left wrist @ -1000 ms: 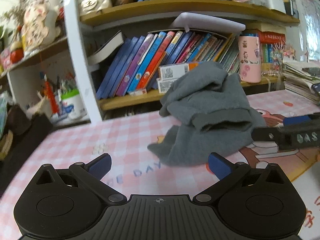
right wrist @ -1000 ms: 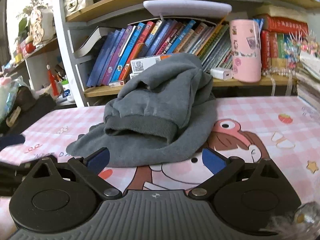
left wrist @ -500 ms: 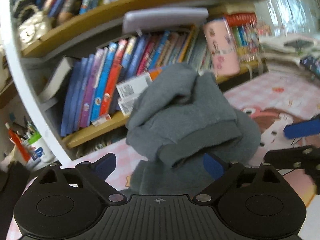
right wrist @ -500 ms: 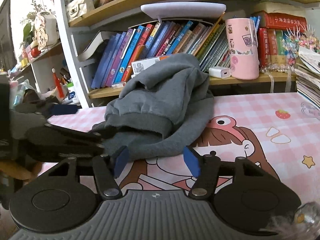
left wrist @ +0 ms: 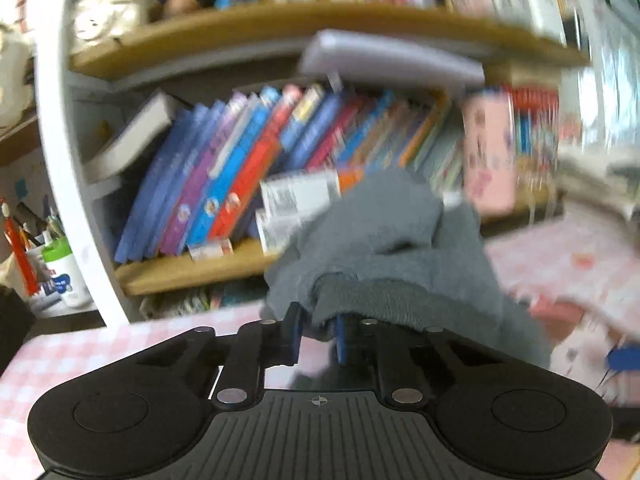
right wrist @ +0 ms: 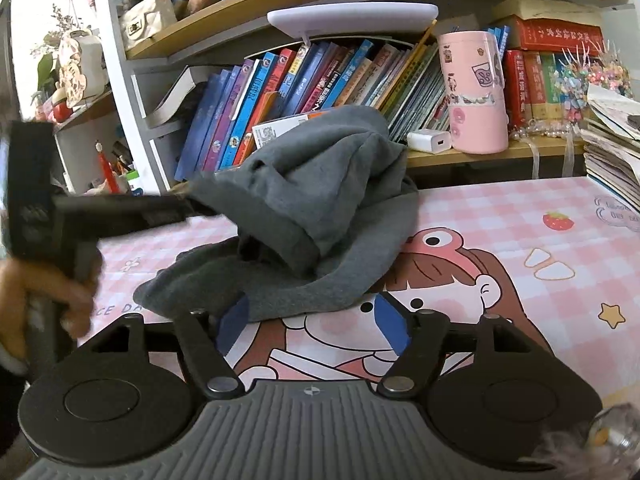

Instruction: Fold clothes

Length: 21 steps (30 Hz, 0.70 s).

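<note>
A crumpled grey garment (right wrist: 320, 216) lies in a heap on the pink checked table mat (right wrist: 520, 240), close to the bookshelf. My left gripper (left wrist: 318, 332) is shut on the garment's thick ribbed hem (left wrist: 380, 300) and holds it lifted; in the right wrist view it reaches in from the left (right wrist: 188, 204) into the cloth. My right gripper (right wrist: 312, 320) is partly open at the garment's near edge, its left blue pad (right wrist: 232, 320) touching the cloth, with nothing held between the pads.
A bookshelf (right wrist: 320, 76) full of books stands right behind the garment. A pink tin (right wrist: 474, 92) and white charger (right wrist: 428, 140) sit on its lower shelf. A stack of papers (right wrist: 612, 152) lies at the right. A pen cup (left wrist: 52, 264) stands at the left.
My left gripper moved in to the garment and closed on its hem, lifting it. My right gripper opened a little wider and sits at the garment's near edge.
</note>
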Tool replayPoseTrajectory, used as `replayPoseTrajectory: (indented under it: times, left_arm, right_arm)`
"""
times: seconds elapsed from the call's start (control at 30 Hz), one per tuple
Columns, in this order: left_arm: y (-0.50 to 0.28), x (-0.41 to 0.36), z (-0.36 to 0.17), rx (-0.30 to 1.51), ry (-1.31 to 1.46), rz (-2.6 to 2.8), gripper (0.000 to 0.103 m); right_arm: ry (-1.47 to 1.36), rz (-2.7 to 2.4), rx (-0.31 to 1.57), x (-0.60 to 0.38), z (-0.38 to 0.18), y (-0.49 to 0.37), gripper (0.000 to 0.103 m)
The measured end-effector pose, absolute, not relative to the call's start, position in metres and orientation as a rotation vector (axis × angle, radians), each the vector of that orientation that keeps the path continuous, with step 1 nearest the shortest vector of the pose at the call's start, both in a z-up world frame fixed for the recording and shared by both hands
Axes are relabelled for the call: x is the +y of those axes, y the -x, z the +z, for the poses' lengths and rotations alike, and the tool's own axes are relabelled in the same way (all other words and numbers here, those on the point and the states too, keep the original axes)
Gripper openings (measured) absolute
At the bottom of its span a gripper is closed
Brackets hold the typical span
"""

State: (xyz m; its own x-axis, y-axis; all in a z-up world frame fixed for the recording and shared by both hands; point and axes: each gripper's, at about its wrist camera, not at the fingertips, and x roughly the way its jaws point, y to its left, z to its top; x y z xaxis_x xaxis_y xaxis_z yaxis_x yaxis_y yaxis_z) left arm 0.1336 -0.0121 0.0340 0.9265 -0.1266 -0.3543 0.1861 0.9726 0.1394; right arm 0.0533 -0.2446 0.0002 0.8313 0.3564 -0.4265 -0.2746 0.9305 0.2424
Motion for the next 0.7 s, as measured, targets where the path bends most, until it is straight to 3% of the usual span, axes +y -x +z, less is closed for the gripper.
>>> replayPoseTrajectory:
  times: [0.43, 0.6, 0.7]
  left_arm:
    - [-0.122, 0.112, 0.137, 0.092, 0.074, 0.18, 0.012]
    - [-0.085, 0.06, 0.151, 0.036, 0.014, -0.108, 0.012]
    - [-0.057, 0.005, 0.131, 0.106, -0.101, -0.37, 0.013]
  right_arm:
    - [-0.15, 0.359, 0.461, -0.235, 0.0, -0.051, 0.072]
    - [-0.201, 0.296, 0.417, -0.249, 0.004, -0.051, 0.072]
    - [-0.251, 0.243, 0.373, -0.264, 0.007, -0.049, 0.072]
